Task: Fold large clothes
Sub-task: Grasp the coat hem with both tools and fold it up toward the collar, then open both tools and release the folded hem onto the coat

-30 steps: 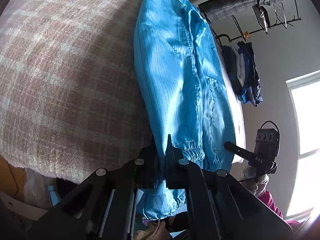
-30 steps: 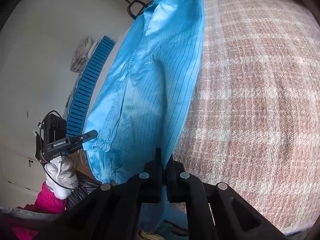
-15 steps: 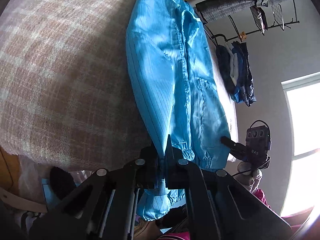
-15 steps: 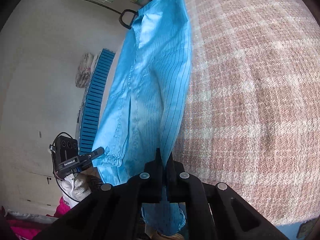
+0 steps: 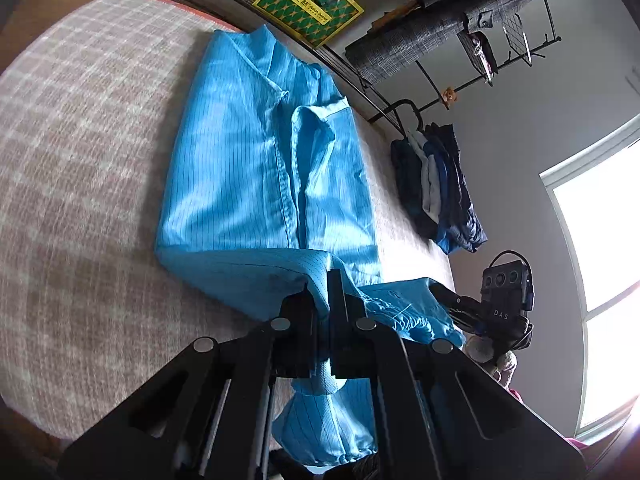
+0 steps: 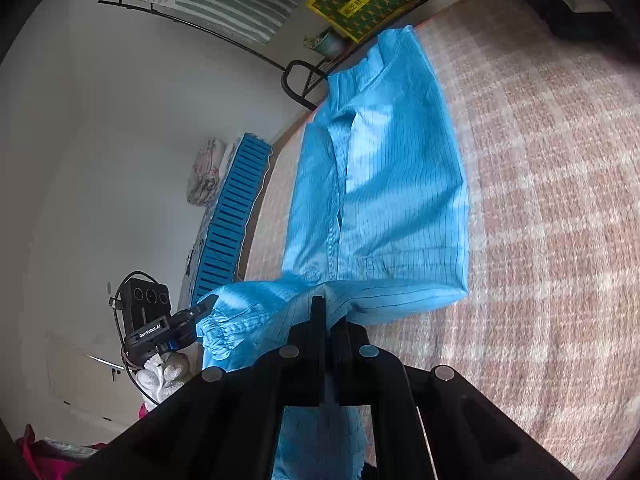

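Plaid bedding in pink and cream [image 5: 80, 184] covers a wide bed that serves as the work surface, with a pale wall, a bright window [image 5: 600, 240] and a metal rack of hanging coats [image 5: 436, 184] beyond it; a yellow and green poster [image 5: 308, 2] leans at the head end and a blue slatted crate [image 6: 232, 208] stands by the far wall. On the bedding lies the blue garment [image 5: 256, 176], a thin pinstriped coverall or coat lying lengthways, collar toward the poster. Its lower end is lifted off the bed and turned up toward the collar, so a crosswise fold appears to be under way rather than finished. The left gripper [image 5: 325, 292] is closed tight on the raised edge of the cloth, and the right gripper [image 6: 326, 320] is likewise pinched on that edge; each shows in the other's view beside a gathered cuff [image 6: 224, 332]. A loose cuffed end [image 5: 328, 432] dangles below the left gripper. Judging by this, the lengthwise narrowing looks done, while laying the lifted part down, smoothing it and any further folds remain.
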